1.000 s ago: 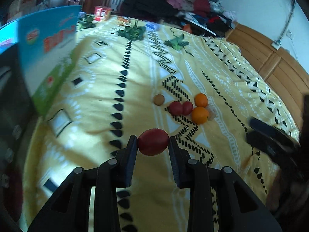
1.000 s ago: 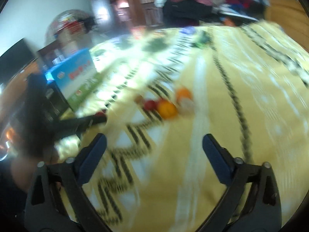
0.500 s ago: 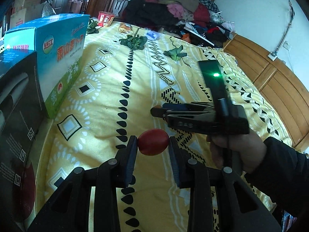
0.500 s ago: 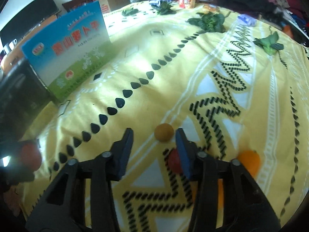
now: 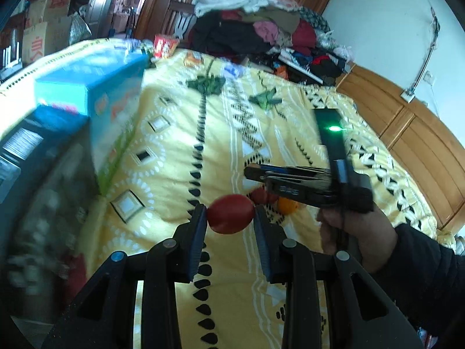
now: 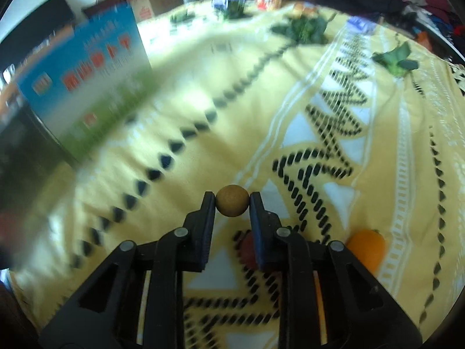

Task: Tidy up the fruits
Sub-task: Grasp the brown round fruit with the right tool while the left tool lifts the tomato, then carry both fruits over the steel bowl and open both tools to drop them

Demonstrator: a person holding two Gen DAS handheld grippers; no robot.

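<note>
The right gripper [image 6: 232,200] has just closed on the small tan fruit [image 6: 232,200], probably a longan; the left gripper [image 5: 230,214] still grips its red fruit [image 5: 231,214], so both are ready to be moved.

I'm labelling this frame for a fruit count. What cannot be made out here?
- Red fruit, right wrist view: mostly behind the right tool, which grips the brown fruit.
- Orange, left wrist view: partly hidden under that tool; fruit count unclear.
- Blue box lettering: motion-blurred.
- Left tool holds a red tomato; the bedspread beneath it is hidden.
</note>
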